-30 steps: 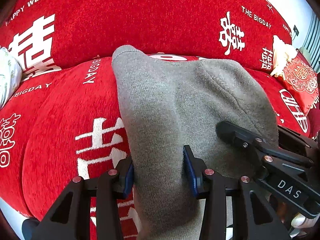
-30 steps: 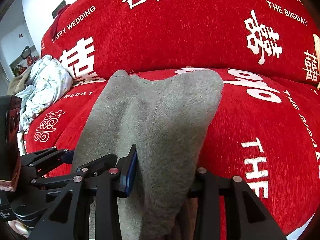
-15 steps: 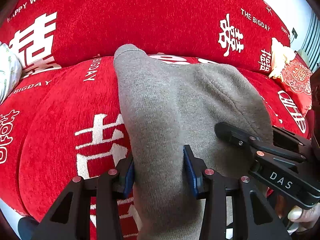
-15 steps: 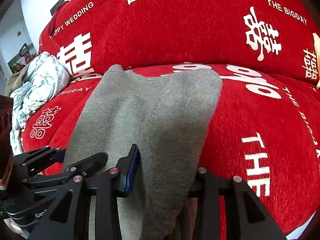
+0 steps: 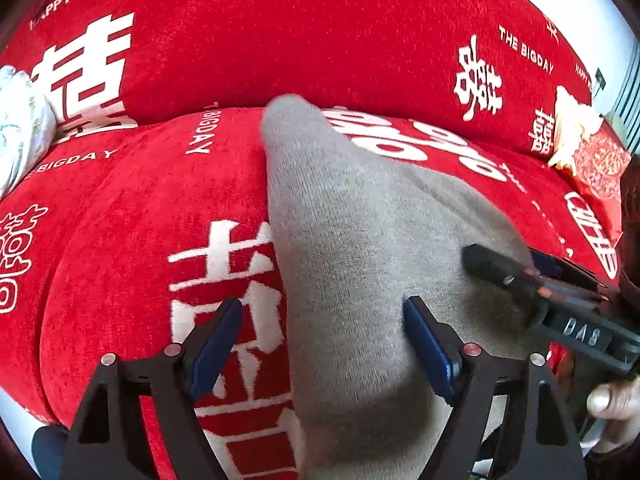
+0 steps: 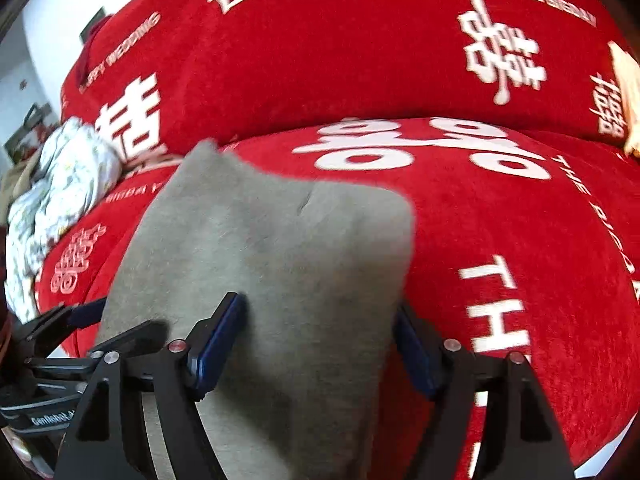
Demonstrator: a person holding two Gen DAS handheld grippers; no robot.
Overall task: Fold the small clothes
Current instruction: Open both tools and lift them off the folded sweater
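Currently, in the left wrist view, the left gripper (image 5: 322, 344) has its fingers spread wide. The left blue pad (image 5: 214, 350) stands clear of the grey fleece garment (image 5: 352, 248), with red cover showing between pad and cloth. The right blue pad (image 5: 430, 350) lies against or just beside the garment's raised fold; contact cannot be confirmed. The garment lies on the seat of the red sofa cover (image 5: 120, 220), extending from between the fingers toward the backrest, where one narrow corner ends near the seat crease. The right gripper (image 5: 520, 276) enters from the right edge, its black finger lying over the garment's right side. A white printed bundle of cloth (image 5: 20, 128) rests at the far left, and a red embroidered cushion (image 5: 600, 164) at the far right.

Next, in the right wrist view, the right gripper (image 6: 320, 344) also has its fingers spread. The garment (image 6: 272, 264) passes between both blue pads, and its edges reach or overlap them; no pinch is visible. The garment rests on the sofa cover (image 6: 500, 220), its far edge lying short of the backrest. The left gripper (image 6: 60, 344) appears at the lower left beside the garment's left edge. The white printed bundle (image 6: 60, 184) sits on the seat at the left.
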